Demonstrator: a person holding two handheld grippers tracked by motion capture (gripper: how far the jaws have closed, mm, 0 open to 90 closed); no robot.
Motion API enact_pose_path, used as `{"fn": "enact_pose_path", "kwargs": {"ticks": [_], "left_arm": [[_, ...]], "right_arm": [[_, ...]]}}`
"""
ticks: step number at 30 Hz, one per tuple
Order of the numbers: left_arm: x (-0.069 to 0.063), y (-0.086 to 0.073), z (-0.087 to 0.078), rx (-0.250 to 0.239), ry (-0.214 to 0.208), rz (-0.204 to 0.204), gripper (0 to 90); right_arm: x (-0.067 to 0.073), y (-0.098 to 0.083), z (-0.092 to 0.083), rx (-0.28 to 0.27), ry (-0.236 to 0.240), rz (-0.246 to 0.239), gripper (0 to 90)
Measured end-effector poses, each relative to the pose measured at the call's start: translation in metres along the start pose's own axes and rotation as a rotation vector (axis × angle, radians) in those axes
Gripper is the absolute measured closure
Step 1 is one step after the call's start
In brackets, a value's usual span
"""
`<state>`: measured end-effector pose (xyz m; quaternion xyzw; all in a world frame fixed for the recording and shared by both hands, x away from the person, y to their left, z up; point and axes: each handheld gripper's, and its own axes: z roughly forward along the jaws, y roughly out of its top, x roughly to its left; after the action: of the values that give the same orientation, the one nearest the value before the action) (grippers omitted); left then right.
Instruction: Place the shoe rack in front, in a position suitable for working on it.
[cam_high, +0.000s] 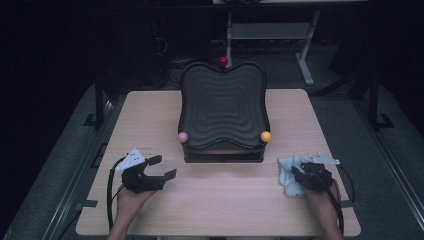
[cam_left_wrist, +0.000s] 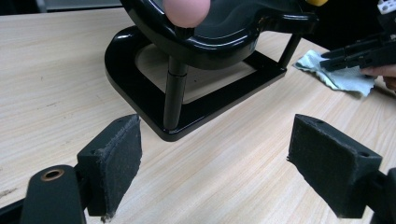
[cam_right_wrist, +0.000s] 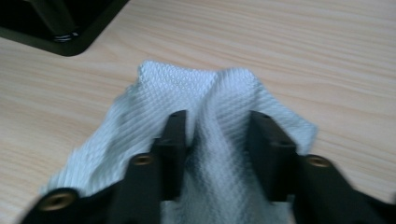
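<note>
The right gripper (cam_high: 300, 176) is pressing down on a pale blue-white woven cloth (cam_high: 289, 175) that is lying at the near right of the light wooden tabletop (cam_high: 220, 200). In the right gripper view its jaws are standing half closed, with a raised fold of the cloth (cam_right_wrist: 212, 112) bunching between the pads; whether the pads are already pinching it is hard to tell. The left gripper (cam_high: 162, 167) is hovering at the near left with its jaws wide apart and nothing between them. Beyond both, at the middle of the tabletop, a black wavy-surfaced tray on a black stand (cam_high: 222, 107) is sitting, carrying a pink ball (cam_high: 183, 136), a yellow ball (cam_high: 265, 136) and, farthest off, a red ball (cam_high: 223, 61).
</note>
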<state>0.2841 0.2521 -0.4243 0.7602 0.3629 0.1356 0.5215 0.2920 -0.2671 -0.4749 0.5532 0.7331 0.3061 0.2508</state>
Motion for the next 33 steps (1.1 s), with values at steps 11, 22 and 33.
{"fn": "enact_pose_path", "kwargs": {"ticks": [11, 22, 33], "left_arm": [[-0.005, 0.009, 0.002, -0.031, 0.041, 0.025, 17.1], [-0.002, 0.041, 0.013, -0.068, 0.047, 0.059, 33.6], [0.0, 0.068, 0.035, -0.061, 0.066, 0.096, 37.4]], "right_arm": [[0.003, -0.006, -0.002, -0.038, -0.027, -0.01, 78.7], [0.008, -0.005, -0.02, -0.112, 0.046, 0.038, 81.2], [0.037, 0.0, -0.054, -0.244, 0.112, -0.044, 81.1]]}}
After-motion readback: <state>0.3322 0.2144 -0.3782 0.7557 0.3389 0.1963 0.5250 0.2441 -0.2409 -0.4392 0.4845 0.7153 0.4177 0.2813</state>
